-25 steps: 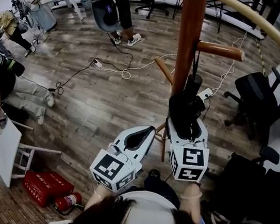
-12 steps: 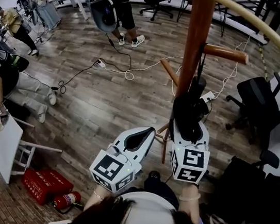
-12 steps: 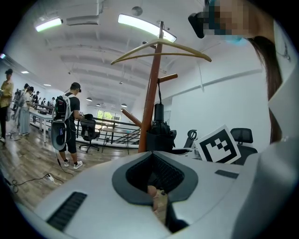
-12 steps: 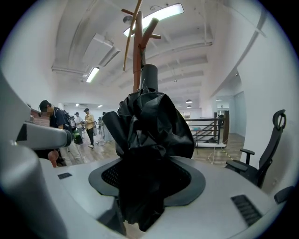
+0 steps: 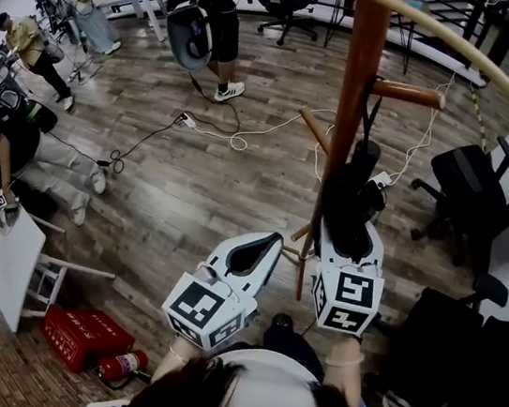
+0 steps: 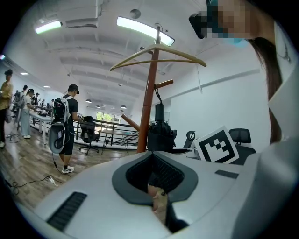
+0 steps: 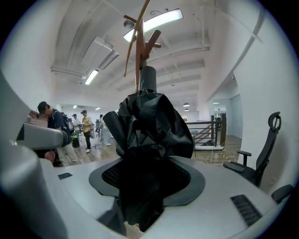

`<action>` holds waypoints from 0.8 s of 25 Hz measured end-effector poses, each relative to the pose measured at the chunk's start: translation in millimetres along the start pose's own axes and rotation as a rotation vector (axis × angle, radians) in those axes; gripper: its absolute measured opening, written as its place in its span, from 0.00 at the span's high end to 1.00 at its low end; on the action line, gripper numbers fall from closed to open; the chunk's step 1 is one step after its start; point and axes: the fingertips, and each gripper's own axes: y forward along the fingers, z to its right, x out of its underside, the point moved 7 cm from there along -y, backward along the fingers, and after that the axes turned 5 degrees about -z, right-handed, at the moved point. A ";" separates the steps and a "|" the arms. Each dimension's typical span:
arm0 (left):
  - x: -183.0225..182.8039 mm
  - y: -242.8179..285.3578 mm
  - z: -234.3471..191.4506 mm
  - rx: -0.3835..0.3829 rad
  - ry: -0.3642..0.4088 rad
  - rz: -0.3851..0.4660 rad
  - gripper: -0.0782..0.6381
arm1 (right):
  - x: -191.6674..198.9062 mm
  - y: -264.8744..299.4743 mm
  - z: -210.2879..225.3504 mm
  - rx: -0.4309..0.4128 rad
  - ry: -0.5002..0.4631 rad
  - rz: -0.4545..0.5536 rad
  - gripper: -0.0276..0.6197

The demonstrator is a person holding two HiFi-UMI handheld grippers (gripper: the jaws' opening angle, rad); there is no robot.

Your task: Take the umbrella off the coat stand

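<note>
A black folded umbrella [image 5: 350,195] hangs by its strap from a peg [image 5: 405,93] of the wooden coat stand [image 5: 355,90]. My right gripper [image 5: 348,233] is round the umbrella's lower part. In the right gripper view the bunched fabric of the umbrella [image 7: 149,126] fills the mouth of the right gripper [image 7: 145,189], whose jaws are closing on it. My left gripper [image 5: 252,252] hovers open to the left of the pole with nothing in it. From the left gripper view the umbrella [image 6: 160,133] and the coat stand [image 6: 148,102] are ahead, beyond the left gripper [image 6: 154,179].
A curved wooden hanger [image 5: 432,30] tops the stand. Black office chairs [image 5: 471,178] stand to the right. Cables [image 5: 236,134] lie on the wood floor. A standing person [image 5: 207,11] is behind, others sit at left. A red box [image 5: 78,337] and a fire extinguisher [image 5: 121,366] lie nearby.
The right gripper has stayed round the umbrella's lower part, hardly moving. The left gripper has barely shifted. The standing person at the back has stepped along.
</note>
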 end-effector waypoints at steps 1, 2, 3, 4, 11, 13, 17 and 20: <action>-0.8 -2.0 0.1 0.001 0.001 0.001 0.88 | -1.6 -1.8 -1.3 0.000 0.002 0.005 0.59; -1.5 -3.8 0.0 0.002 0.003 0.002 0.88 | -3.1 -3.5 -2.7 0.000 0.005 0.010 0.59; -2.4 -5.4 0.0 0.004 0.006 0.005 0.88 | -4.5 -5.2 -3.9 0.000 0.008 0.016 0.59; -3.3 -6.8 0.1 0.005 0.008 0.008 0.88 | -5.6 -6.8 -5.0 0.001 0.011 0.022 0.59; -10.4 -14.4 3.3 0.022 0.023 0.028 0.88 | -15.0 -22.5 -8.7 0.020 0.028 0.062 0.59; -12.8 -16.7 5.2 0.029 0.028 0.035 0.88 | -18.6 -27.2 -9.0 0.029 0.028 0.074 0.59; -16.1 -22.1 7.6 0.028 0.028 0.055 0.88 | -25.2 -35.3 -8.6 0.046 0.034 0.096 0.59; -17.6 -24.4 11.3 0.041 0.037 0.054 0.88 | -27.5 -42.0 -6.8 0.054 0.037 0.111 0.59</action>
